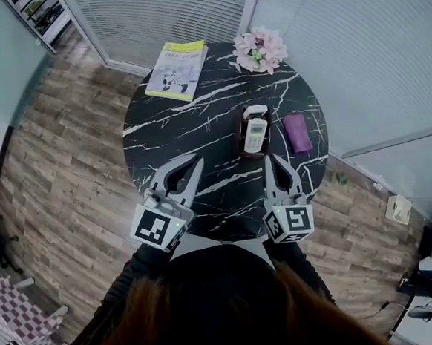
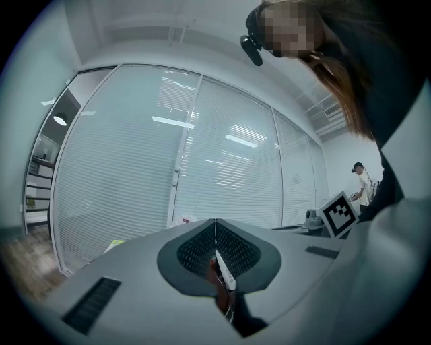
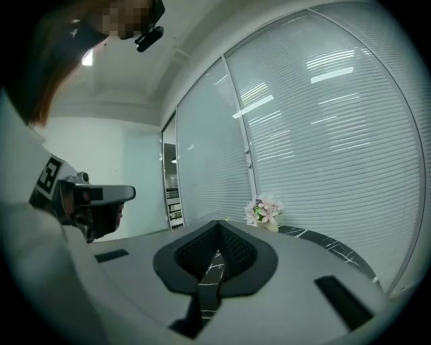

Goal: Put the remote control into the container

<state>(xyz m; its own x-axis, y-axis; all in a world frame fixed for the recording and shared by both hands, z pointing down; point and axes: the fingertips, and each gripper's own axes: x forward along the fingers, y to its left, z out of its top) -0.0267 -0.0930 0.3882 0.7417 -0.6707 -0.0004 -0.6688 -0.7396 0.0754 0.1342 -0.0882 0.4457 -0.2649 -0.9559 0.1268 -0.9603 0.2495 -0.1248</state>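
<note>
Nearby: purple object (image 1: 297, 132) beside container (image 1: 239, 131); flowers (image 1: 260, 51), booklet (image 1: 177, 70) farther back.

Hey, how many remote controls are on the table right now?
1 for sure: a white remote lying in the dark container, right of the table's middle. The white piece at the container's far end may be a second remote; too small to tell.

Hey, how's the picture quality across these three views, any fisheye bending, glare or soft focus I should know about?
Head view: fisheye bends the floor planks near the edges; the table is sharp. Left gripper view: dark round vignette, light reflections streaking the glass wall. Right gripper view: same vignette and streaks; the flowers look fairly clear.
</note>
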